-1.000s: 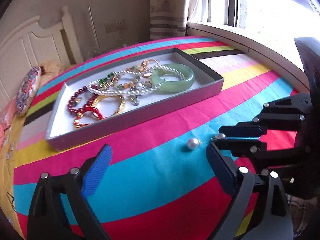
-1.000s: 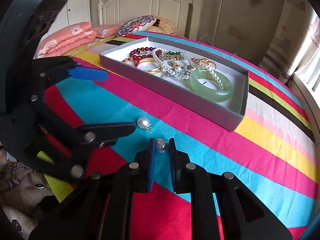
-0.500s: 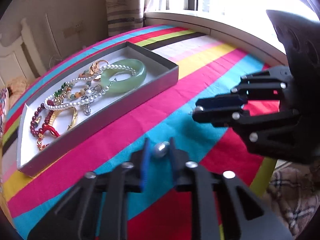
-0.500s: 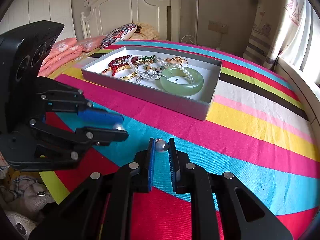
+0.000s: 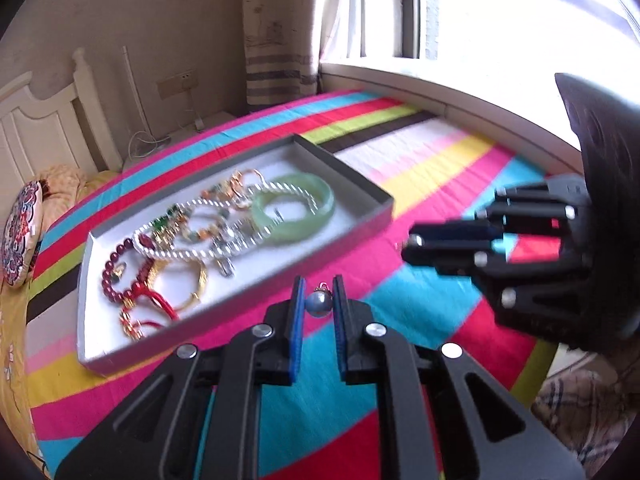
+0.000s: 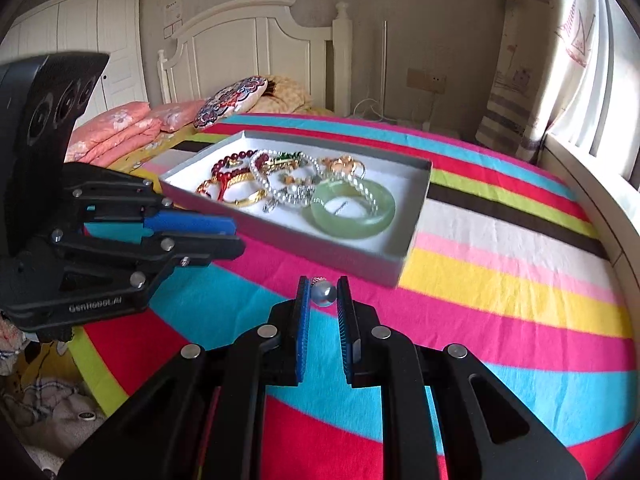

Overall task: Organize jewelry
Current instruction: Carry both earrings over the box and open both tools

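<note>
My left gripper (image 5: 318,300) is shut on a pearl earring (image 5: 319,303) and holds it above the striped bedspread, just short of the grey jewelry box (image 5: 360,188). My right gripper (image 6: 323,294) is shut on a second pearl earring (image 6: 323,293), also above the bedspread near the box's (image 6: 420,184) near corner. The box holds a green jade bangle (image 5: 296,210), a pearl necklace (image 5: 192,250), red beads (image 5: 116,264) and a gold bangle (image 5: 200,280). Each gripper shows in the other's view: the right one (image 5: 416,246), the left one (image 6: 232,236).
The striped bedspread (image 6: 500,280) covers the bed. A white headboard (image 6: 240,48), pink pillows (image 6: 116,132) and a patterned round cushion (image 6: 232,100) lie behind the box. A window ledge (image 5: 460,96) runs along the bed's side.
My left gripper closed on a pearl earring and lifted it toward the box. My right gripper, shut on its earring throughout, also rose and moved nearer the box.
</note>
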Available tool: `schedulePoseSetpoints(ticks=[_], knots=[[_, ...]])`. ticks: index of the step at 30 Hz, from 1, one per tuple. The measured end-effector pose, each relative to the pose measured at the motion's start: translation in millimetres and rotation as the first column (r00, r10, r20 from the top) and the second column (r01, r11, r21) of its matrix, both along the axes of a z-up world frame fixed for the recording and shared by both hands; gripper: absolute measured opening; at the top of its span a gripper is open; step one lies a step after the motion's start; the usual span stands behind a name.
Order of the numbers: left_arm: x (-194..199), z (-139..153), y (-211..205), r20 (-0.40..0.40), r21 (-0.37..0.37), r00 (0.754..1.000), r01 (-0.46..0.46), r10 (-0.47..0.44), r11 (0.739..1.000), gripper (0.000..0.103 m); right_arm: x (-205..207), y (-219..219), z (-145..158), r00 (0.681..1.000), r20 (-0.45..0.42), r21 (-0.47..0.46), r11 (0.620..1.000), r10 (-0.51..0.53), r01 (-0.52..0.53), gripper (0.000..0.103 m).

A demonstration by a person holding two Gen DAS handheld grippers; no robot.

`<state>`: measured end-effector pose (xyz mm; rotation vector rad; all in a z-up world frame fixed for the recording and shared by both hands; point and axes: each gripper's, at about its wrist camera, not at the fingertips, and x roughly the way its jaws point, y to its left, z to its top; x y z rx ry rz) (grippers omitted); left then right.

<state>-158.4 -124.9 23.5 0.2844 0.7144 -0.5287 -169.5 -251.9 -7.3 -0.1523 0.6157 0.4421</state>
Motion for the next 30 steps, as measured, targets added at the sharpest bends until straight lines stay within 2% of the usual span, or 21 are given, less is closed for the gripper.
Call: schedulePoseSetpoints(ticks=[6,10,17,24,25,27,28,29,30], knots=[[35,19,-3,-0.005,-0.063,0.998,-0.061,0.060,0.996,0.013,20,10,7,1.000,0.028,-0.026,1.000,0.000,0.000,0.015],[59,26,-8,-0.028,-0.105,0.996,-0.089,0.087,0.991,0.013,48,9,12,1.000,0.012,-0.001,1.000,-0.005,0.005,0.015],[97,18,-13,-0.077,-0.119,0.986,-0.156,0.147,0.981,0.013,86,15,10,1.000,-0.020,-0.008,1.000,-0.021,0.020,0.015],[107,10,-18,-0.062,-0.093,0.984,-0.171,0.166,0.981,0.013,99,18,7,0.999,-0.026,-0.021,0.999,-0.026,0.026,0.015],[106,10,-19,-0.054,-0.088,0.984,-0.173,0.169,0.981,0.015,101,19,6,0.999,-0.028,-0.021,0.999,-0.027,0.026,0.015],[104,10,-20,-0.034,-0.070,0.983,-0.184,0.182,0.981,0.040,100,20,6,0.999,-0.026,-0.029,0.999,-0.031,0.030,0.016],[101,12,-20,-0.013,-0.070,0.982,-0.190,0.189,0.979,0.057,99,20,6,0.999,-0.026,-0.032,0.999,-0.037,0.036,0.021],[96,14,-18,0.011,-0.073,0.980,-0.197,0.198,0.978,0.065,98,19,7,0.999,-0.027,-0.029,0.999,-0.039,0.038,0.027],[91,17,-16,0.040,-0.069,0.976,-0.212,0.215,0.975,0.068,94,18,7,0.999,-0.024,-0.019,0.999,-0.040,0.040,0.028]])
